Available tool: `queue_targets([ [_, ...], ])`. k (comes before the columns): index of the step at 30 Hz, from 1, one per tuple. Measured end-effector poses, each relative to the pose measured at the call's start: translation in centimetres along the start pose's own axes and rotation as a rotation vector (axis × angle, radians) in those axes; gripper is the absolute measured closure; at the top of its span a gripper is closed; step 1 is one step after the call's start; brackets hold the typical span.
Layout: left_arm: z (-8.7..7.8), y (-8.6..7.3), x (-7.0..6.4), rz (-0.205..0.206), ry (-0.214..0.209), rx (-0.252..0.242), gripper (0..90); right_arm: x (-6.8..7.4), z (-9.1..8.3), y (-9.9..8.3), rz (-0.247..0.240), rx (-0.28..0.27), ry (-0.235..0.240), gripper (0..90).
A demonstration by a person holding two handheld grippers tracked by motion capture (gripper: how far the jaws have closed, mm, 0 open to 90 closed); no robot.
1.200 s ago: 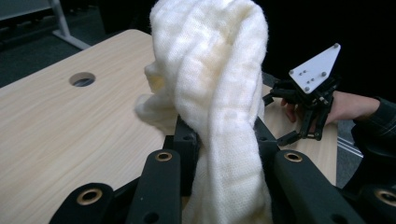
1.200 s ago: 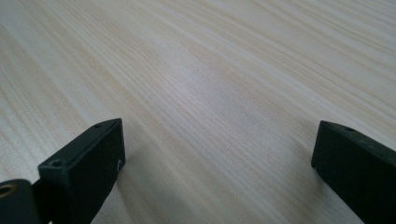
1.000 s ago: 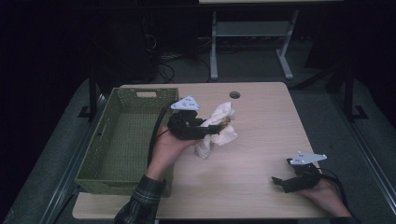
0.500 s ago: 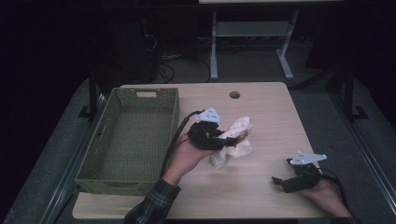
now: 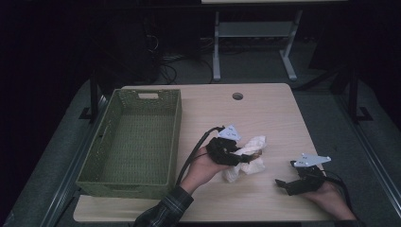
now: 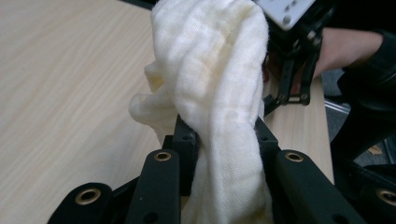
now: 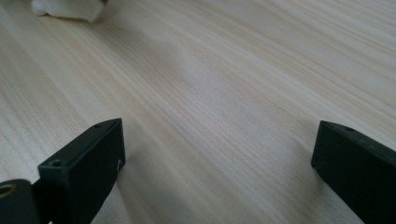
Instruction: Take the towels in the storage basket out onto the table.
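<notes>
Holding: left gripper (image 5: 235,156) pinches the white cloth (image 5: 248,158), jaws clamped on a bunched fold, likely so it lifts as one bundle.
Cloth place: just right of the green basket (image 5: 94,163), low over the worktop (image 5: 265,109).
Right gripper (image 5: 289,183): jaws spread wide, holding nothing, resting well right of the basket, out of the way.
Obstacles: basket's near wall stands between cloth and basket floor; cable hole (image 5: 237,96) lies beyond.

Cream-white cloth (image 5: 249,152), black tongs (image 5: 235,157), olive-green woven basket (image 5: 134,142), pale wood-grain table (image 5: 265,113), plaid sleeve (image 5: 165,212)
</notes>
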State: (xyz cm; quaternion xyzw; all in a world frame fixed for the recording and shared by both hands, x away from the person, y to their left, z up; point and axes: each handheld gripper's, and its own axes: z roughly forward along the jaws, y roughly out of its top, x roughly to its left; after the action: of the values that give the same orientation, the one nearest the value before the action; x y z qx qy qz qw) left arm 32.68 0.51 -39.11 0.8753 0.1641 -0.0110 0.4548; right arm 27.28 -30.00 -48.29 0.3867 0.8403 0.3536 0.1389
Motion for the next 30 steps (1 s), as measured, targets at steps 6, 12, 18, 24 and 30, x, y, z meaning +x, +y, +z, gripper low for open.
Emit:
queue_targets([
  [6,1.9,-1.6,0.5,0.005,-0.017,0.035,70.1,0.0,0.0,0.0,-0.002,0.001,-0.001,2.4],
  [12,3.5,-2.9,0.8,0.003,-0.015,0.074,69.6,0.0,0.0,0.0,-0.001,0.000,0.000,2.4],
  [18,4.1,-3.6,1.4,-0.021,-0.013,0.082,68.7,0.0,0.0,0.0,-0.001,-0.001,0.000,2.4],
  [24,4.7,-4.2,1.9,-0.032,-0.005,0.108,58.9,0.0,0.0,0.0,-0.003,-0.001,0.000,2.4],
  [30,4.1,-4.0,1.7,-0.048,0.045,0.108,35.3,0.0,0.0,0.0,-0.002,-0.004,0.000,2.4],
])
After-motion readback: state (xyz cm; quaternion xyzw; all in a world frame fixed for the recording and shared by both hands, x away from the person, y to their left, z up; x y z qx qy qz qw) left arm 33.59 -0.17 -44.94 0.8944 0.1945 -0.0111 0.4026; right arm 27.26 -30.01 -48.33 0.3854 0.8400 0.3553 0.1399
